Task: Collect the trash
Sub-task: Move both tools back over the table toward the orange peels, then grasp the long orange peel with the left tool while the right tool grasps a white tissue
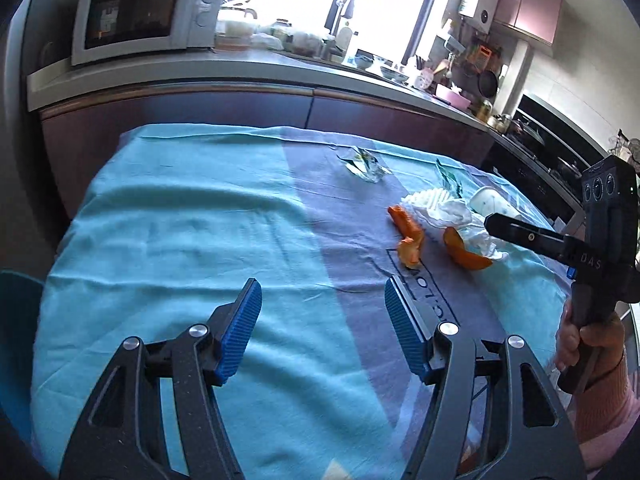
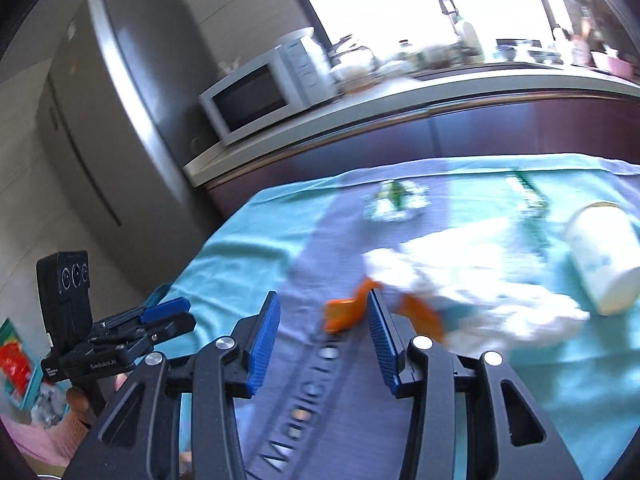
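**Hovering over the trash on the table**

Starting at the left of the left wrist view, the left gripper point(image 1: 322, 312) hangs above the table point(image 1: 180, 240), which is covered by a turquoise cloth with a grey-purple band. Its blue fingers point(image 1: 240, 328) stand apart and nothing is between them. Behind the table, on the kitchen worktop, stands a white microwave point(image 1: 140, 16).

More to the right, on the grey band, lies a crumpled clear wrapper point(image 1: 366, 166). Nearer to the camera is a piece of orange peel point(image 1: 408, 236), then a crumpled white tissue point(image 1: 448, 212) with a second orange peel point(image 1: 464, 250) touching it. A white paper cup point(image 1: 490, 202) lies on its side just behind the tissue. All this trash is together in the right half of the table.

At the right edge, a hand point(image 1: 588, 344) in a pink sleeve holds the right gripper point(image 2: 322, 320). In the right wrist view, which is blurred, its fingers point(image 2: 264, 340) are also released and hold nothing; the first orange peel lies just beyond their tips.
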Tool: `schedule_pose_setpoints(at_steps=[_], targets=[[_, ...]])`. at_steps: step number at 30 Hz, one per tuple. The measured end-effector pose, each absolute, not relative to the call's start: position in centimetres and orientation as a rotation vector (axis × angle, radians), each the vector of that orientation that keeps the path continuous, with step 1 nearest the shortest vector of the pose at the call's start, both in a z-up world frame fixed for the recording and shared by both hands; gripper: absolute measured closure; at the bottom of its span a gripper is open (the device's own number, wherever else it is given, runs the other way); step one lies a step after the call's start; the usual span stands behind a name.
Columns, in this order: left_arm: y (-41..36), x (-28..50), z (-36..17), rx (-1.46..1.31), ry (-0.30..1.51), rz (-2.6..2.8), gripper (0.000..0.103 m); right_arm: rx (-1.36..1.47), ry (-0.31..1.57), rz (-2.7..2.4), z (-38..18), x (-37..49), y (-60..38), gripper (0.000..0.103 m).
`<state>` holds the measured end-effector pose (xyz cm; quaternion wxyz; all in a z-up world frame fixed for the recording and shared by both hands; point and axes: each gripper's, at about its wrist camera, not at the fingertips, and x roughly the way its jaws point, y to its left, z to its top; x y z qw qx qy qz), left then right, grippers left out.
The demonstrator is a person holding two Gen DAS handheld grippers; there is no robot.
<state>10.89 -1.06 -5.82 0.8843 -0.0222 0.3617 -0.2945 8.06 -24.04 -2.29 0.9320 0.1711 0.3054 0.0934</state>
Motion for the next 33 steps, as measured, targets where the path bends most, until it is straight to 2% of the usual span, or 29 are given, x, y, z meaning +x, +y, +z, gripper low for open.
schedule_pose_setpoints(at_steps=[2, 5, 7, 8, 11, 15, 20, 23, 26, 33], targets=[[-3.0, 11.3, -6.0, -0.025, 0.767, -0.638, 0.040, 0.361, 0.615, 0.142, -2.5, 7.4, -25.7, 0.059], [-5.9, 12.0, -6.2, 0.008, 0.780, -0.675, 0.040, 0.374, 0.602, 0.071, -2.9, 6.7, -28.3, 0.052], [-7.3, 12.3, -6.3, 0.026, 0.787, -0.687, 0.040, 0.381, 0.600, 0.031, -3.2, 6.6, -29.8, 0.041], [-7.7, 12.4, -6.3, 0.036, 0.791, -0.693, 0.040, 0.388, 0.599, 0.018, -3.4, 6.6, -30.4, 0.040], [-10.1, 13.0, -6.7, 0.072, 0.807, -0.682, 0.040, 0.396, 0.611, -0.013, -4.0, 6.6, -32.0, 0.040], [-11.8, 13.9, -7.2, 0.100, 0.839, -0.674, 0.040, 0.406, 0.644, -0.036, -5.2, 7.3, -32.9, 0.031], [-13.7, 14.7, -7.7, 0.136, 0.870, -0.680, 0.040, 0.409, 0.676, -0.034, -6.1, 7.9, -32.8, 0.031], [-14.6, 15.1, -8.2, 0.157, 0.896, -0.675, 0.046, 0.409, 0.686, -0.024, -6.2, 8.0, -32.7, 0.036], [-15.2, 15.6, -8.6, 0.163, 0.915, -0.673, 0.051, 0.425, 0.691, -0.020, -6.4, 7.9, -33.0, 0.047], [-15.9, 15.8, -8.7, 0.170, 0.917, -0.696, 0.076, 0.476, 0.681, 0.008, -6.6, 7.6, -33.9, 0.078]])
